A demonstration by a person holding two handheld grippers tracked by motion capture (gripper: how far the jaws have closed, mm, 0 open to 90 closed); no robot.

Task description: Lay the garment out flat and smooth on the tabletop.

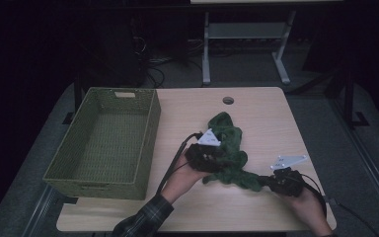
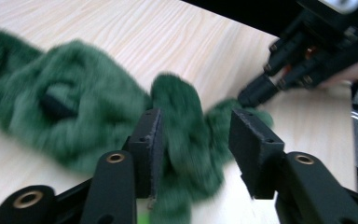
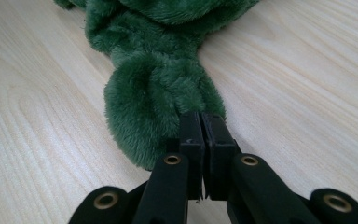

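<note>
A dark green plush cloth (image 1: 229, 143) lies crumpled on the pale wooden table (image 1: 269, 116), right of centre. My left gripper (image 1: 219, 165) hovers over its near middle. In the left gripper view its jaws (image 2: 196, 135) stand apart with a fold of the plush (image 2: 182, 116) between them, and a gap shows at the right pad. My right gripper (image 1: 262, 181) is at the cloth's near-right end. In the right gripper view its jaws (image 3: 201, 123) are pressed together on the tip of the plush (image 3: 154, 88). The left gripper view also shows the right gripper (image 2: 247, 99) farther off.
A green woven basket (image 1: 150, 128) with nothing in it stands on the table's left side, close to the left forearm. A cable hole (image 1: 228, 100) sits near the table's far edge. Bare wood surrounds the cloth to the right and front.
</note>
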